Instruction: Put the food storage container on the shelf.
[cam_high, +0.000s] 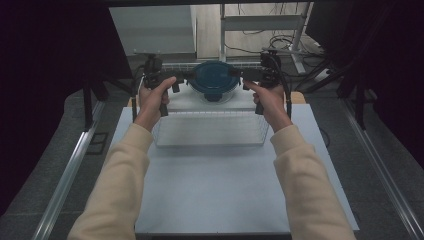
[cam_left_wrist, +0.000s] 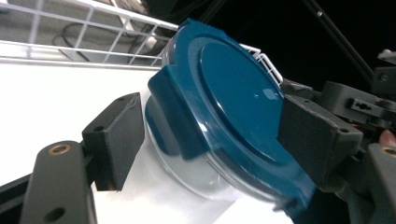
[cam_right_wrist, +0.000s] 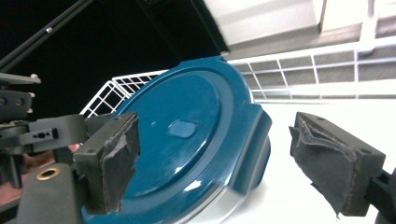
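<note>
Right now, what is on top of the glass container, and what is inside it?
A dark blue lid with side clips covers the clear container. Through its wall nothing is visible, but the lid hides most of the interior.

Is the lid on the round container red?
No: the lid on the clear round container is dark blue in the left gripper view.

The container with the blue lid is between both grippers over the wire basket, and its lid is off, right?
Not quite. The blue lid is on the clear container, with its side latch folded down, as the left gripper view shows. The rest holds: the left gripper and right gripper flank it over the wire basket.
</note>
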